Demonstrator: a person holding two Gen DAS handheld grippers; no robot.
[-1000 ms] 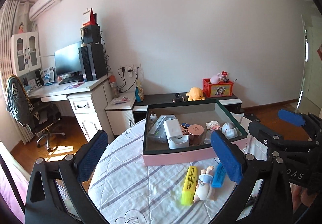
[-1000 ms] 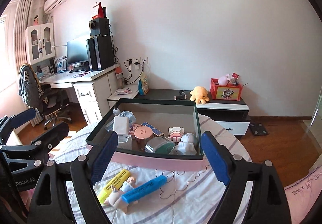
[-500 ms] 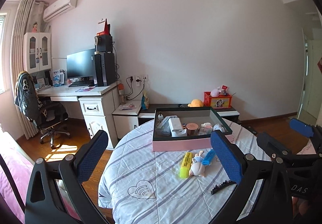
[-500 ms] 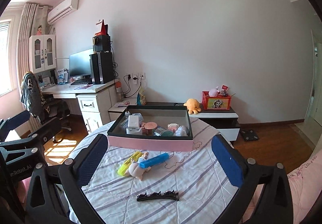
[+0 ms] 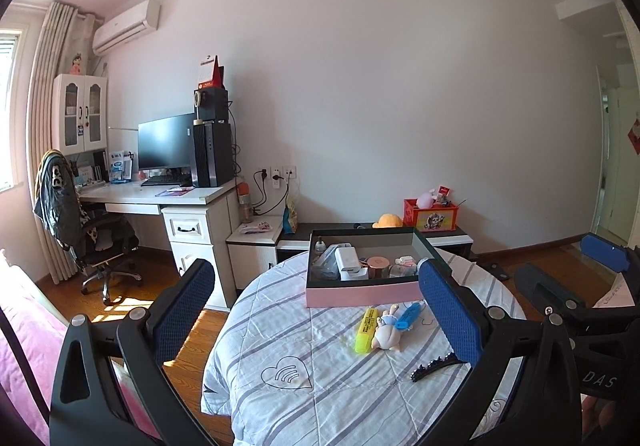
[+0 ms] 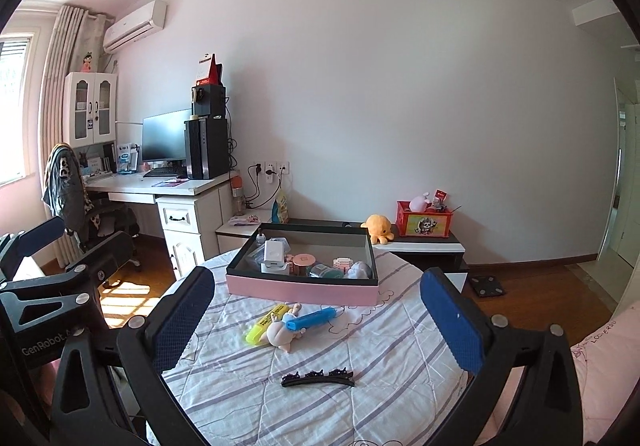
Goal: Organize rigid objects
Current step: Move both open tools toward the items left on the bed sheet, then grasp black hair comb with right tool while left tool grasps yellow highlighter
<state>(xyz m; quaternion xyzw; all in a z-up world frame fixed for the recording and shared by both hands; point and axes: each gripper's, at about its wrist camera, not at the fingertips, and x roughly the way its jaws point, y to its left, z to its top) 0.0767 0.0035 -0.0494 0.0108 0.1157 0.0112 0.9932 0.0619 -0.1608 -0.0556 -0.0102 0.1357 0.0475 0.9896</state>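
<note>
A pink box [image 5: 362, 294] [image 6: 300, 290] with a dark rim stands at the far side of the round table [image 5: 288, 334] and holds several small items. In front of it lie a yellow highlighter [image 5: 366, 330] [image 6: 266, 324], a small doll [image 5: 386, 334] [image 6: 282, 332] and a blue highlighter [image 5: 410, 316] [image 6: 312, 318]. A black hair clip [image 5: 434, 365] [image 6: 318, 378] lies nearer. My left gripper [image 5: 316, 322] and right gripper [image 6: 318, 322] are both open and empty, held back from the table.
A white desk [image 5: 168, 197] with monitor and tower stands at the left, an office chair [image 5: 88, 230] beside it. A low cabinet [image 6: 420, 246] behind the table carries a red box and an orange plush. Wooden floor lies around the table.
Both grippers have pulled back and up from the box. The table and hair clip have come into view. Both stay open and empty.
</note>
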